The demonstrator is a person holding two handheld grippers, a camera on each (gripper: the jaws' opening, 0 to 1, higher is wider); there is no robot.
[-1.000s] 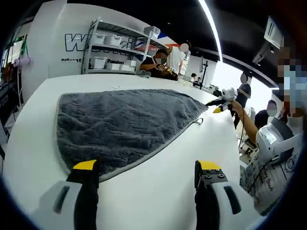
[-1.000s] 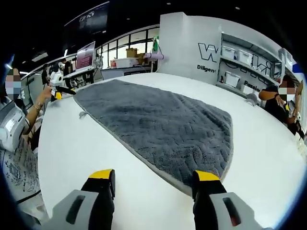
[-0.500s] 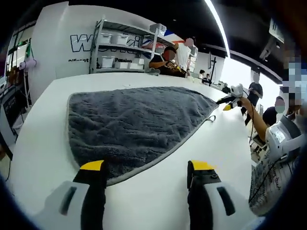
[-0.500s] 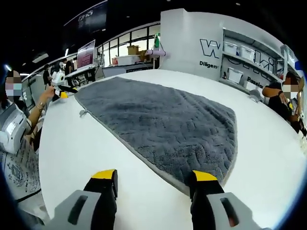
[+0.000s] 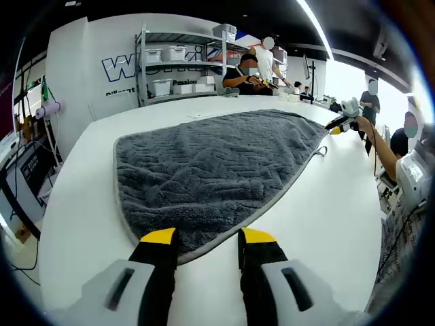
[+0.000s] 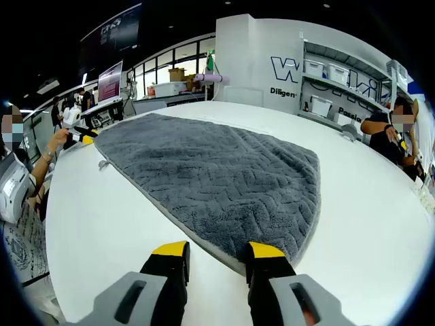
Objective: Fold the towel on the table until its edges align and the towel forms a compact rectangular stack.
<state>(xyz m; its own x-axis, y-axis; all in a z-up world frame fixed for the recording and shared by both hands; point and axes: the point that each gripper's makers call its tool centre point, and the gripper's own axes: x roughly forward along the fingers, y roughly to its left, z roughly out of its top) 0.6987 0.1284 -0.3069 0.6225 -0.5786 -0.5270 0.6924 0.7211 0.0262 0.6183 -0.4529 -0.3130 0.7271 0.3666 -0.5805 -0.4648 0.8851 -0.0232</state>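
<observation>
A grey towel point(image 5: 211, 170) lies spread flat on the white table point(image 5: 319, 204), with a small hanging loop point(image 5: 321, 151) on its long edge. My left gripper point(image 5: 208, 239) is open at the towel's near corner, its yellow-tipped jaws close together on either side of the pale hem. At the opposite corner of the towel point(image 6: 217, 176), my right gripper point(image 6: 217, 252) is also open, its jaws straddling the edge. Each gripper shows small in the other view: the right gripper point(image 5: 342, 122) and the left gripper point(image 6: 80, 134), both at the table's edge.
Metal shelves with white bins point(image 5: 170, 68) stand against the far wall, also seen as shelves point(image 6: 326, 75). People point(image 5: 251, 71) work at the table's far end. A monitor point(image 6: 109, 81) and desks lie beyond the table point(image 6: 102, 217).
Both grippers have moved forward onto the towel's corners. The jaws of each have narrowed markedly around the hem. The towel itself lies as before.
</observation>
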